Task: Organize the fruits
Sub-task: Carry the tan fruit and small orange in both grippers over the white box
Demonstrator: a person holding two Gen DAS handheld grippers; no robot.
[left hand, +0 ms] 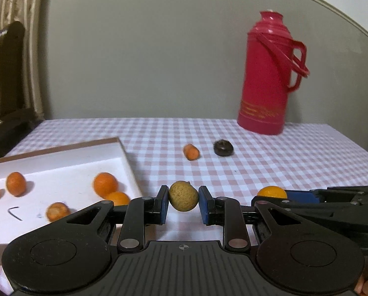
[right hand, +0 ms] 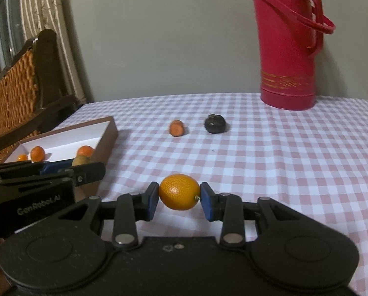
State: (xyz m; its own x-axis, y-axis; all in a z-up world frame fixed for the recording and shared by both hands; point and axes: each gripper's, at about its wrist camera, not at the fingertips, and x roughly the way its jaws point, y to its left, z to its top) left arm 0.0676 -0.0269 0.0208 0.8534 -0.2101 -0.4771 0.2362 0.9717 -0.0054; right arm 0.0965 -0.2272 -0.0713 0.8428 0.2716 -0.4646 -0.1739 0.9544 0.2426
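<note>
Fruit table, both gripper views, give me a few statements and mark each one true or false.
1. The left gripper holds a yellowish-brown fruit. True.
2. The right gripper is empty. False: it is shut on an orange fruit.
3. The red thermos lies on its side. False: it stands upright at the table's far end.
4. Orange fruits already sit in the white tray. True.
5. The dark fruit is inside the tray. False: it lies on the checked cloth beside a carrot piece.
</note>
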